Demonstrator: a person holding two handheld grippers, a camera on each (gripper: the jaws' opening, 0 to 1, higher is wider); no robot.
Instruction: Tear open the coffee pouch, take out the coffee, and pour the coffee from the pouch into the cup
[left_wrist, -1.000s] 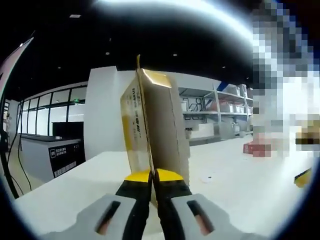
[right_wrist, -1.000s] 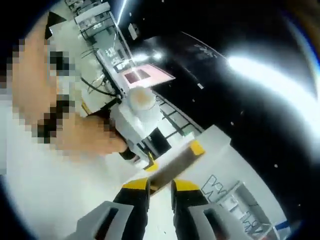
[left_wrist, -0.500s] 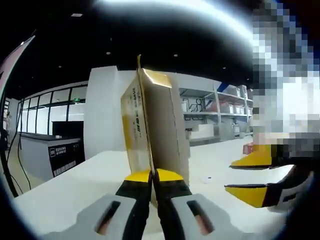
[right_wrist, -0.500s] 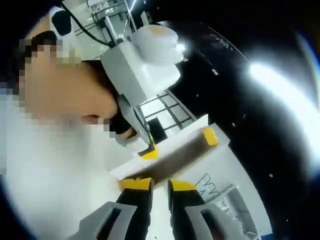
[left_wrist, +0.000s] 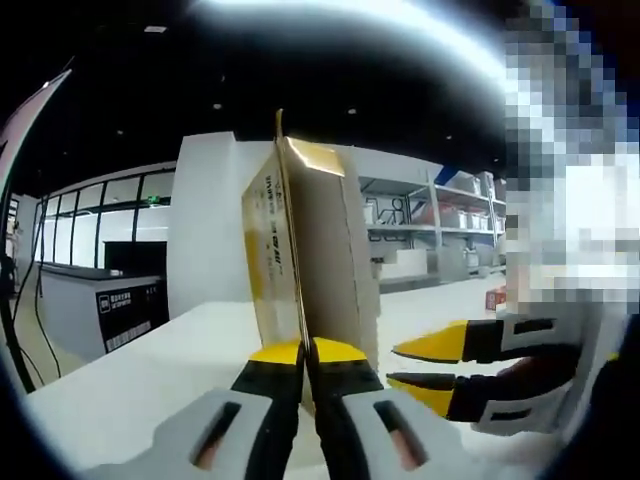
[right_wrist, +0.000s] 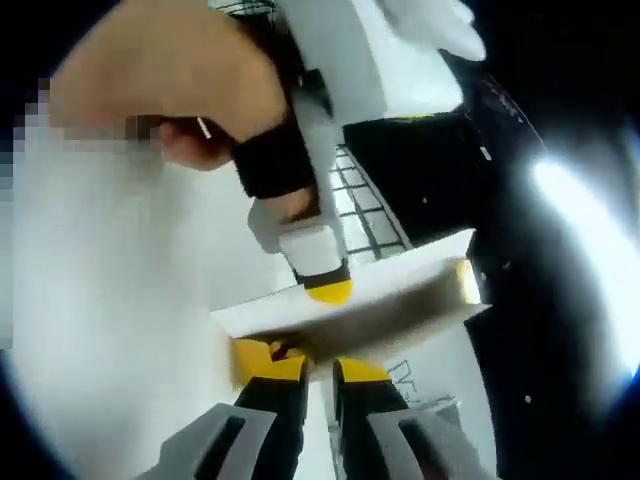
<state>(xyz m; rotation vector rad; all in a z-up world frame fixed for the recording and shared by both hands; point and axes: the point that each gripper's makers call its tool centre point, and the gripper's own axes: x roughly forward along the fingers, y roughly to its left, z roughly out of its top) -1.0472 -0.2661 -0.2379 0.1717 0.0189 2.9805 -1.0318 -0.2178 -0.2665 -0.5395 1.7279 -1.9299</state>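
My left gripper (left_wrist: 305, 352) stays clamped on the upright coffee pouch (left_wrist: 305, 250), above the white table (left_wrist: 150, 370). My right gripper (left_wrist: 412, 366) has swung in beside it, jaws slightly parted and empty, so the tear looks imminent.

The left gripper (left_wrist: 306, 352) is pinching the coffee pouch (left_wrist: 305, 255) by its bottom edge, holding it upright above the white table (left_wrist: 150, 370). The right gripper (left_wrist: 410, 366) is pointing in from the right, yellow tips slightly parted, just beside the pouch's lower corner.
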